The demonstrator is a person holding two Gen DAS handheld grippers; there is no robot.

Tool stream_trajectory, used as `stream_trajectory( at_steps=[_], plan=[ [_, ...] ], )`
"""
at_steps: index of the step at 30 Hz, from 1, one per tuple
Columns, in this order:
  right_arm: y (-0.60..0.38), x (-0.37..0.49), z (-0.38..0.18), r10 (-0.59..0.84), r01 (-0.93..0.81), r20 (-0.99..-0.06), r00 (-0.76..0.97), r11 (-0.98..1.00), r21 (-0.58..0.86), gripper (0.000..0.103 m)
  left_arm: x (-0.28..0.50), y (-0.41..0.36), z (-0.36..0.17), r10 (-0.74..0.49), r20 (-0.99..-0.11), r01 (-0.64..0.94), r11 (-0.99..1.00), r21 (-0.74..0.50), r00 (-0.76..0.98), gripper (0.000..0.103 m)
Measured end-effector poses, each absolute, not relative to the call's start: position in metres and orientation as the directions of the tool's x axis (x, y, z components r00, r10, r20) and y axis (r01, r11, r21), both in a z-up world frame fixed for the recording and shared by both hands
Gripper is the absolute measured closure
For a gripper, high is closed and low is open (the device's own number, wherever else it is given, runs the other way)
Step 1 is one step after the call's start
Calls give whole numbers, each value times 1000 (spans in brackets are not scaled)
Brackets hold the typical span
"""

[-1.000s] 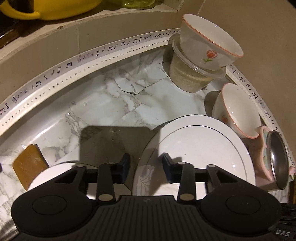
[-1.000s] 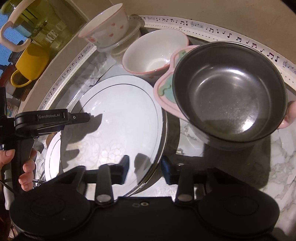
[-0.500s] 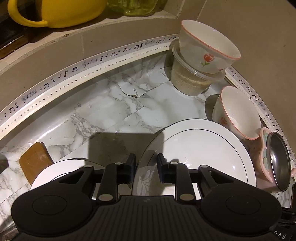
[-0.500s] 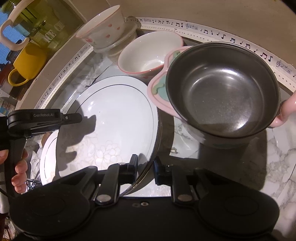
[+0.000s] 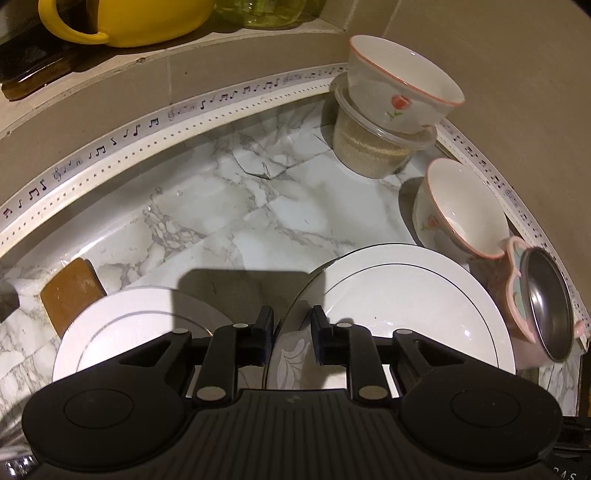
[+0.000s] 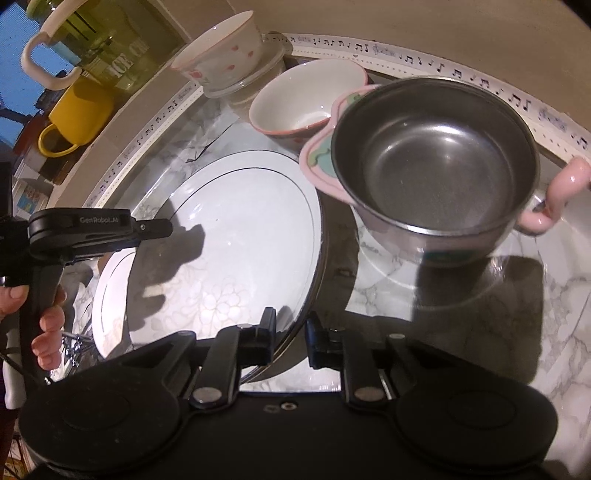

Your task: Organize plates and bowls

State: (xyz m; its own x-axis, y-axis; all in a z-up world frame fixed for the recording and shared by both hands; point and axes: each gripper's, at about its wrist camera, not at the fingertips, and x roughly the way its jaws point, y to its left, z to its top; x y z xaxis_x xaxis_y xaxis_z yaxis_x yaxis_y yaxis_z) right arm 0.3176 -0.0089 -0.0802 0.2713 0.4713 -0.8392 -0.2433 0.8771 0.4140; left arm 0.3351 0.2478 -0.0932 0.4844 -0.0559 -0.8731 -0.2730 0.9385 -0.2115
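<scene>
A large white plate (image 5: 406,306) with a thin dark rim line is held tilted above the marble counter; it also shows in the right wrist view (image 6: 240,236). My left gripper (image 5: 291,334) is shut on its left edge. My right gripper (image 6: 290,338) is shut on its right edge. A smaller white plate (image 5: 129,325) lies flat to the left, partly under the large one (image 6: 110,291). A white tulip bowl (image 5: 461,210) sits behind the plate (image 6: 306,96). A steel bowl in a pink holder (image 6: 436,158) stands at the right (image 5: 543,306).
A second tulip bowl (image 5: 399,92) sits on a clear container of grains (image 5: 373,147) in the back corner. A brown block (image 5: 70,291) lies at the left. A yellow mug (image 5: 125,18) and a glass jar stand on the ledge. Tiled walls with music-note trim (image 5: 147,125) enclose the counter.
Both grippers have closed on the large plate's opposite edges, from open a second ago. The plate has risen slightly and tilted.
</scene>
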Motion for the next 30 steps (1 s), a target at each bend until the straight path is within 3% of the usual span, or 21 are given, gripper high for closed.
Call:
stream_trajectory(
  at_steps=[30],
  plan=[
    [-95,246,-87,528,-265,-834,156,836,480,89,212,166,-90,-101,-885,-206,955,-214,454,84]
  ],
)
